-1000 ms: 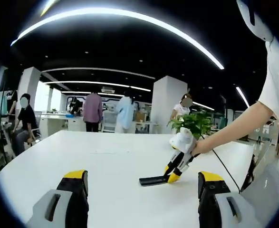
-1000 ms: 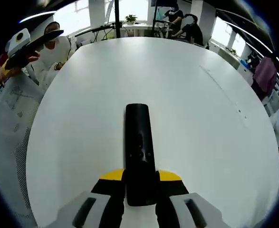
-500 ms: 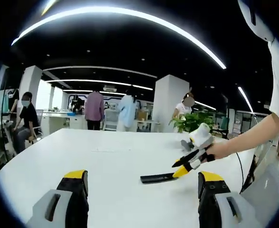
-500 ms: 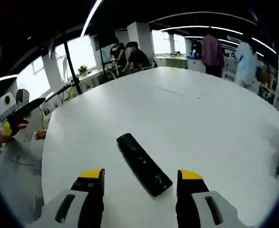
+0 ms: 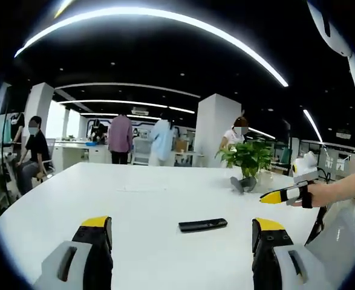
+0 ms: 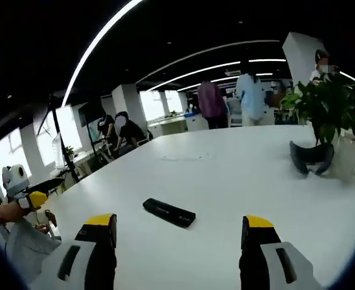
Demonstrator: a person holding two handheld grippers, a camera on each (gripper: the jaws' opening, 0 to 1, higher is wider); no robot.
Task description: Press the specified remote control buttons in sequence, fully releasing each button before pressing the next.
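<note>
A black remote control [image 5: 202,225] lies flat on the white table [image 5: 135,205], ahead of my left gripper [image 5: 183,238] and between its open, empty jaws in that view. In the right gripper view the remote control [image 6: 169,212] lies ahead of my right gripper [image 6: 176,232], whose jaws stand wide open and empty. The right gripper [image 5: 284,194] also shows at the right edge of the left gripper view, held by a hand above the table, well right of the remote. The left gripper [image 6: 29,198] appears at the far left of the right gripper view.
A potted green plant [image 5: 247,158] stands on the table behind the remote, with a dark object [image 6: 311,156] at its foot. Several people [image 5: 120,138] stand or sit at desks in the office beyond the table's far edge.
My right gripper has let go of the remote, opened, and pulled back and up to the right. The remote now lies alone on the table. The left gripper has stayed still.
</note>
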